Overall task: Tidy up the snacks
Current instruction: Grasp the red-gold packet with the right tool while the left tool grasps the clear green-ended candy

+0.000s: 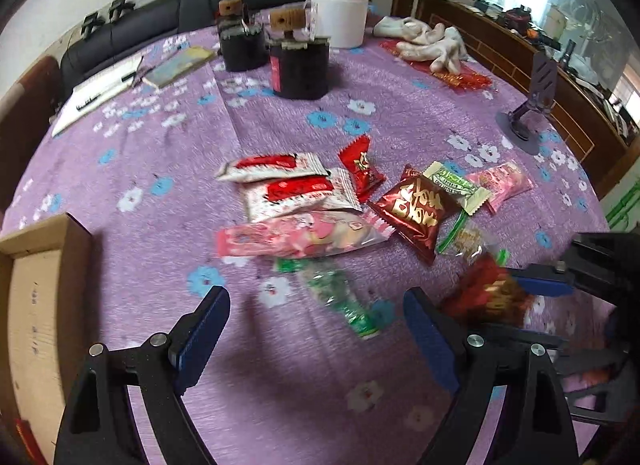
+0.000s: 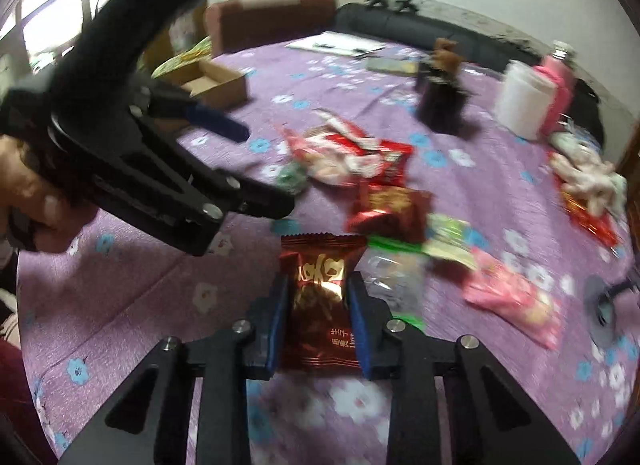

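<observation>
Snacks (image 1: 320,201) lie scattered; right tongs (image 2: 318,305) pinch a dark-red packet (image 2: 320,297), left tongs (image 1: 316,329) gape wide.

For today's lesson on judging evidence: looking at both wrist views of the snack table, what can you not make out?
- Cardboard box, left wrist view: cut off by the left edge, so its contents cannot be told.
- Green packet, left wrist view: motion blur hides its print.
- Dark red packet, right wrist view: the right gripper covers its sides; the jaws are shut on it.
- Dark jars, left wrist view: labels too small to read.
</observation>
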A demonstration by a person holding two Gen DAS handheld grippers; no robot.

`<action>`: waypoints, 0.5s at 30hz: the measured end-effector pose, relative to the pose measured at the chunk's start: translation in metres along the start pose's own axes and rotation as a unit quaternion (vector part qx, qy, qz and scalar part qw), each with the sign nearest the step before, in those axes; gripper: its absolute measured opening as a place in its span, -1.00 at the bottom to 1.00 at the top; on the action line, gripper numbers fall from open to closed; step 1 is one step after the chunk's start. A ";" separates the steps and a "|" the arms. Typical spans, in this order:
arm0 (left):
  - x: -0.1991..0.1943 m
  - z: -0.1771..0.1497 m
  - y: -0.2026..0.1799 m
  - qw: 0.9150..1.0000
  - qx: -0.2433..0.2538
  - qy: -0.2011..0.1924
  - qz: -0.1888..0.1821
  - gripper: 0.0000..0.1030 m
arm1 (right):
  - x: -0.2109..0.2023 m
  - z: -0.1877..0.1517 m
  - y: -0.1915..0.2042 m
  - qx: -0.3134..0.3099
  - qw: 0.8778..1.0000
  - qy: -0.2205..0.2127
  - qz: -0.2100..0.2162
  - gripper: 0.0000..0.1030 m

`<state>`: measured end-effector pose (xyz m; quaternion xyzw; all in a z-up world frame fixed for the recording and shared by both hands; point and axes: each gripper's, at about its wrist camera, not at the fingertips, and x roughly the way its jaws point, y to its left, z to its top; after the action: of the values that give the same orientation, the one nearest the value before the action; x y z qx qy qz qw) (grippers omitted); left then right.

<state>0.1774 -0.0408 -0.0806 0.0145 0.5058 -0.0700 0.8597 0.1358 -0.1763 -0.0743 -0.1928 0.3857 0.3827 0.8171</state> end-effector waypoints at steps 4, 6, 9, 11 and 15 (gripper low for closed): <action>0.011 0.004 -0.005 0.999 -0.021 0.000 0.026 0.53 | -0.022 -0.014 -0.018 0.042 0.999 -0.014 -0.010 -0.46; 0.014 0.004 -0.004 0.998 -0.036 -0.007 0.041 0.21 | -0.034 -0.023 -0.028 0.069 0.997 -0.024 -0.008 -0.46; 0.013 0.006 0.001 0.998 -0.048 -0.009 0.034 -0.35 | -0.051 -0.034 -0.035 0.094 0.995 -0.039 -0.010 -0.46; 0.012 0.005 -0.001 0.999 -0.039 -0.011 0.034 -0.55 | -0.059 -0.038 -0.039 0.109 0.993 -0.051 -0.009 -0.46; 0.005 -0.003 0.000 0.999 -0.036 -0.017 0.028 -0.56 | -0.075 -0.042 -0.045 0.132 0.988 -0.076 -0.007 -0.46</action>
<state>0.1778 -0.0414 -0.0866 -0.0039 0.4928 -0.0279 0.8697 0.1193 -0.2660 -0.0408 -0.0566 0.3686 0.3359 0.8649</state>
